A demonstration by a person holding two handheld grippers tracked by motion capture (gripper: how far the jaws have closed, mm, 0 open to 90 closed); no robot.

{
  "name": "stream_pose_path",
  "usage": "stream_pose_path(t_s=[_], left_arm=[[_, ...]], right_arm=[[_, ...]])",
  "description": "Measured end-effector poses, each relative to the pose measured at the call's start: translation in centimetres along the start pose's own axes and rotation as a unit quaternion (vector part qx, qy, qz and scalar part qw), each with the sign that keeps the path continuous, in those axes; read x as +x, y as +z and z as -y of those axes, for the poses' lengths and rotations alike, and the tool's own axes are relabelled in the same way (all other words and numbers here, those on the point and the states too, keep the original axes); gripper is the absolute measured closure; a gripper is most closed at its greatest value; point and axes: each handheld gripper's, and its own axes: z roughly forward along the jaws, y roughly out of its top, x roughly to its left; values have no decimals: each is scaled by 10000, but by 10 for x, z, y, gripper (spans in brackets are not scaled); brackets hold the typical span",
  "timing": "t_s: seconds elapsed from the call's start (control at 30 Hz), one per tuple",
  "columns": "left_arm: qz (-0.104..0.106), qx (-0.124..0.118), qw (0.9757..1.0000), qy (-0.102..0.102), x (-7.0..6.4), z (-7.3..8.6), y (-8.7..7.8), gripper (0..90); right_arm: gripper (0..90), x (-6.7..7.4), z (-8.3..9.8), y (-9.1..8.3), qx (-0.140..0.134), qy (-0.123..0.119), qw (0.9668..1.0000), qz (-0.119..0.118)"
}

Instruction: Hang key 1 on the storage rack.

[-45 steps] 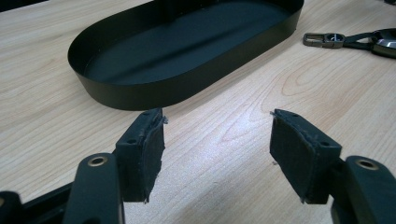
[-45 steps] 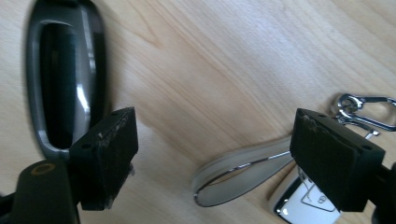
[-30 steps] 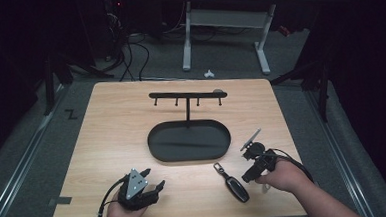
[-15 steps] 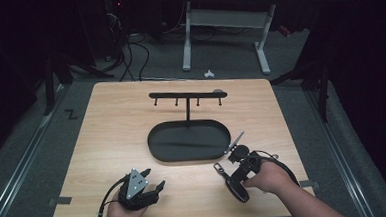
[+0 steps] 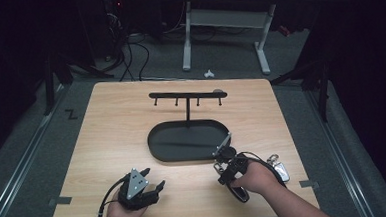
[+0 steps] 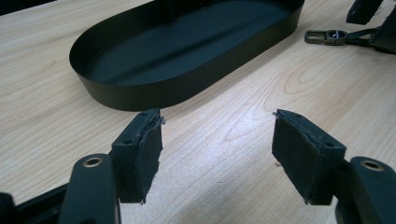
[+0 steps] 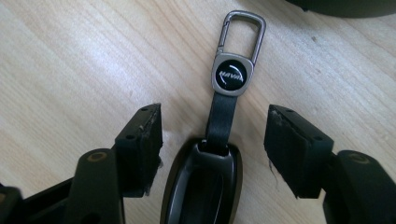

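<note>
A: Key fob — where does it lie?

B: Flat on the worktop, between the jaws of the right hand-held gripper. Its black strap runs forward to a metal carabiner clip that points toward the black oval tray. In the high view the fob sits just beside the tray's near right rim.

A: And are the jaws on it?

B: Not yet. They stand wide, one pad on each side of the fob's top end, with bare wood showing in both gaps. Nothing is gripped.

A: So which step is this?

B: I judge it the approach for a pick: the gripper is lined up but not closed. The next move calls for coming down a little and closing squarely on the fob body, not on the thin strap, which could slip.

A: The other side?

B: The left hand-held gripper rests low near the front edge of the worktop, jaws wide and empty, facing the tray. A second key fob lies to the right of the person's right hand. Behind the tray rises a hook rack, its pegs bare.
</note>
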Motion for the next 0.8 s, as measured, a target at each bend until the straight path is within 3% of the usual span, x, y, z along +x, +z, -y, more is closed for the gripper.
stream_pose_path(t_s=[0.17,0.43,0.63,0.8], left_arm=[[-53,27,9999,-112,1,-1,0,304],[-159,24,9998,-112,3,-2,-1,213],[-188,-76,9998,-45,2,-3,-3,207],[-150,-36,9999,-23,1,-3,-2,207]], right_arm=[[425,0,-5,6,186,150,9997,-51],[507,-4,-5,7,259,346,9991,-12],[648,-1,-5,6,351,204,9991,124],[784,-1,-7,7,406,240,9987,196]])
